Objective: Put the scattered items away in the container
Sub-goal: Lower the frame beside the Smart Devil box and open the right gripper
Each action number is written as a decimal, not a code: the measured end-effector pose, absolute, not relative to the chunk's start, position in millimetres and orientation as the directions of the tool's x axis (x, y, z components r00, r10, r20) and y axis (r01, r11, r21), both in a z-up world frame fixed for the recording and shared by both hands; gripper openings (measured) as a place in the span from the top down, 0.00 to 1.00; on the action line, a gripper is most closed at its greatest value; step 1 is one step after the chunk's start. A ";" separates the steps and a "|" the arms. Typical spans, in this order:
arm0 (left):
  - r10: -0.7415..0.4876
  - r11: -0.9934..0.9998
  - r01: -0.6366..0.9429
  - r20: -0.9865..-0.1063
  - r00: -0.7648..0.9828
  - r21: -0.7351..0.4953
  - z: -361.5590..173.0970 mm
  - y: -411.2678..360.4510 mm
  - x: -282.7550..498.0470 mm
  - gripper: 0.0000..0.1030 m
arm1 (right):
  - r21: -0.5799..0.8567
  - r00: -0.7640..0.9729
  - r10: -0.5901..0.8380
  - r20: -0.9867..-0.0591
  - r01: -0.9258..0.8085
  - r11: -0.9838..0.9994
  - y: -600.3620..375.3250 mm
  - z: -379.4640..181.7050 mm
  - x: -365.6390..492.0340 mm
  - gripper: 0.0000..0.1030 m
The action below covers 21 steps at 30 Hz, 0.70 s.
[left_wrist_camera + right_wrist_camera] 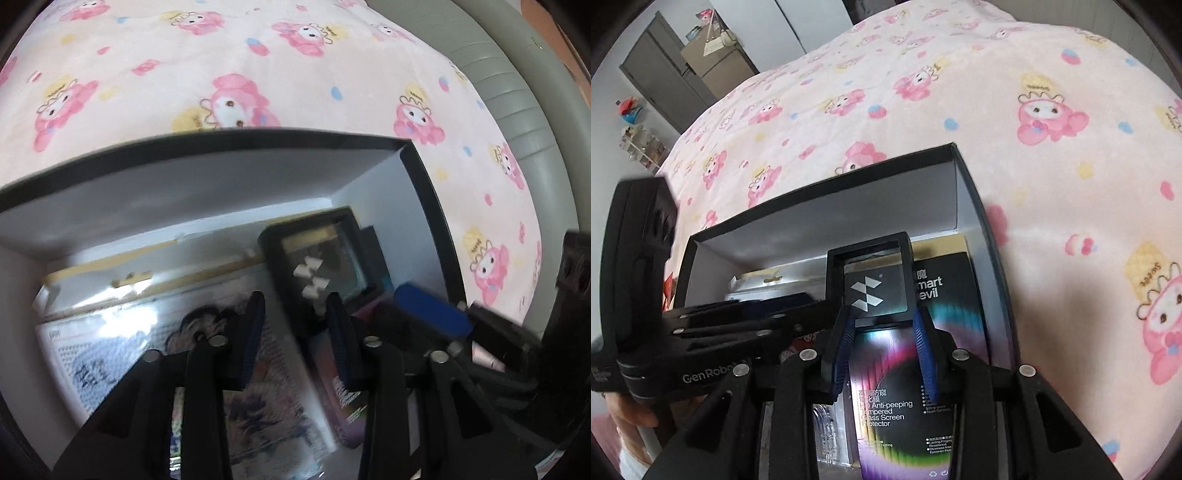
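Both grippers, left [295, 325] and right [884, 339], hang with jaws parted and empty over my black box [964, 192] on the pink bedspread [1034, 147], where the screen-protector pack [886, 398] and glossy packets [155, 314] already lie (nothing visibly left outside).

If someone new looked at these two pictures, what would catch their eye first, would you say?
Probably the pink cartoon-print blanket filling the background. Next, the open black box resting on it, with a rainbow-printed screen protector pack lying inside. Both grippers, left and right, hover over the box.
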<state>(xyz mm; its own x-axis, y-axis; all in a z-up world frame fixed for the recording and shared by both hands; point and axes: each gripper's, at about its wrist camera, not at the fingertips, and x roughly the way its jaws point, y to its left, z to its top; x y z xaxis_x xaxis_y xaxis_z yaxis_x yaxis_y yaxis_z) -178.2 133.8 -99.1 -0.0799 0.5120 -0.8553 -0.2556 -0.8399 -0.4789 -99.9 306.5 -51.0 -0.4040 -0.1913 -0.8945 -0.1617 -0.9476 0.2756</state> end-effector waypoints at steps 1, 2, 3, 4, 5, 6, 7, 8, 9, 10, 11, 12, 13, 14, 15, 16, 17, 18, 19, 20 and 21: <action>0.511 -0.842 -0.255 -0.854 -0.097 -0.475 -97.5 135.2 -183.7 0.70 | 0.290 -0.393 -0.208 -0.896 -0.161 -0.943 310.0 -52.6 -105.6 0.74; 0.531 -0.832 -0.248 -0.841 -0.104 -0.496 -96.1 134.5 -188.0 0.70 | 0.305 -0.378 -0.228 -0.897 -0.159 -0.939 308.3 -57.3 -109.2 0.73; 0.550 -0.823 -0.239 -0.829 -0.105 -0.516 -94.8 133.2 -190.5 0.70 | 0.316 -0.364 -0.242 -0.900 -0.160 -0.935 302.5 -59.7 -112.8 0.73; 0.567 -0.813 -0.231 -0.816 -0.111 -0.534 -92.4 130.0 -192.0 0.70 | 0.314 -0.350 -0.245 -0.904 -0.154 -0.937 300.6 -62.8 -112.8 0.73; 0.572 -0.811 -0.236 -0.810 -0.127 -0.535 -89.2 125.7 -190.4 0.70 | 0.304 -0.345 -0.240 -0.908 -0.146 -0.941 298.2 -62.8 -112.8 0.73; 0.569 -0.813 -0.241 -0.811 -0.138 -0.529 -87.3 122.6 -188.3 0.70 | 0.291 -0.341 -0.230 -0.912 -0.140 -0.946 295.5 -64.5 -113.1 0.74; 0.560 -0.820 -0.242 -0.815 -0.149 -0.519 -86.5 115.6 -185.0 0.69 | 0.273 -0.333 -0.216 -0.918 -0.132 -0.953 292.2 -66.6 -114.1 0.74; 0.559 -0.822 -0.230 -0.816 -0.151 -0.521 -87.6 109.1 -182.9 0.69 | 0.263 -0.323 -0.211 -0.922 -0.127 -0.956 289.4 -69.0 -115.4 0.74; 0.565 -0.819 -0.218 -0.812 -0.149 -0.530 -89.3 103.8 -181.7 0.69 | 0.256 -0.308 -0.208 -0.928 -0.124 -0.959 286.1 -72.6 -117.7 0.74; 0.576 -0.814 -0.199 -0.804 -0.147 -0.547 -91.7 96.1 -181.4 0.69 | 0.254 -0.301 -0.208 -0.931 -0.121 -0.960 283.8 -74.7 -120.1 0.74; 0.579 -0.812 -0.185 -0.802 -0.146 -0.553 -93.8 91.1 -181.5 0.69 | 0.252 -0.301 -0.207 -0.931 -0.121 -0.960 282.9 -75.3 -122.1 0.74; 0.576 -0.815 -0.176 -0.804 -0.146 -0.552 -94.8 87.2 -183.1 0.69 | 0.242 -0.312 -0.194 -0.930 -0.123 -0.962 282.8 -74.2 -124.0 0.74; 0.565 -0.823 -0.170 -0.812 -0.145 -0.542 -96.5 84.2 -185.1 0.69 | 0.228 -0.325 -0.176 -0.929 -0.127 -0.966 283.7 -72.1 -124.6 0.74; 0.559 -0.827 -0.165 -0.816 -0.145 -0.537 -97.1 84.8 -186.9 0.69 | 0.206 -0.343 -0.150 -0.927 -0.132 -0.970 285.4 -68.8 -124.3 0.74; 0.558 -0.828 -0.162 -0.817 -0.145 -0.537 -97.6 83.5 -187.9 0.69 | 0.191 -0.360 -0.130 -0.924 -0.138 -0.972 287.5 -65.5 -123.5 0.74; 0.563 -0.825 -0.162 -0.815 -0.141 -0.542 -97.9 79.7 -184.8 0.69 | 0.194 -0.385 -0.125 -0.914 -0.145 -0.970 290.9 -60.5 -121.8 0.74; 0.567 -0.822 -0.164 -0.813 -0.135 -0.546 -98.2 80.3 -184.7 0.69 | 0.227 -0.411 -0.148 -0.900 -0.150 -0.962 294.8 -55.5 -119.9 0.74; 0.566 -0.822 -0.168 -0.814 -0.130 -0.544 -99.0 82.5 -184.2 0.69 | 0.262 -0.424 -0.176 -0.888 -0.153 -0.953 297.9 -52.0 -118.5 0.73; 0.563 -0.823 -0.169 -0.816 -0.128 -0.542 -99.8 84.7 -183.2 0.68 | 0.289 -0.433 -0.197 -0.880 -0.156 -0.945 300.6 -50.1 -118.7 0.73; 0.564 -0.822 -0.173 -0.817 -0.122 -0.542 -100.5 86.6 -182.7 0.68 | 0.308 -0.439 -0.212 -0.873 -0.161 -0.938 302.7 -48.5 -117.7 0.73; 0.566 -0.821 -0.170 -0.816 -0.117 -0.545 -102.3 92.7 -185.2 0.68 | 0.321 -0.444 -0.220 -0.869 -0.166 -0.932 304.2 -47.2 -116.9 0.73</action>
<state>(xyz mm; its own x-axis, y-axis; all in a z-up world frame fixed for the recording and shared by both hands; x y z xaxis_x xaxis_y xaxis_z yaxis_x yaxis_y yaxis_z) -185.2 92.7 -102.3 -0.1172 0.5662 -0.8159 -0.1704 -0.8209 -0.5451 -116.9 304.2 -47.2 -0.4439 -0.2197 -0.8687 -0.1662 -0.9325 0.3208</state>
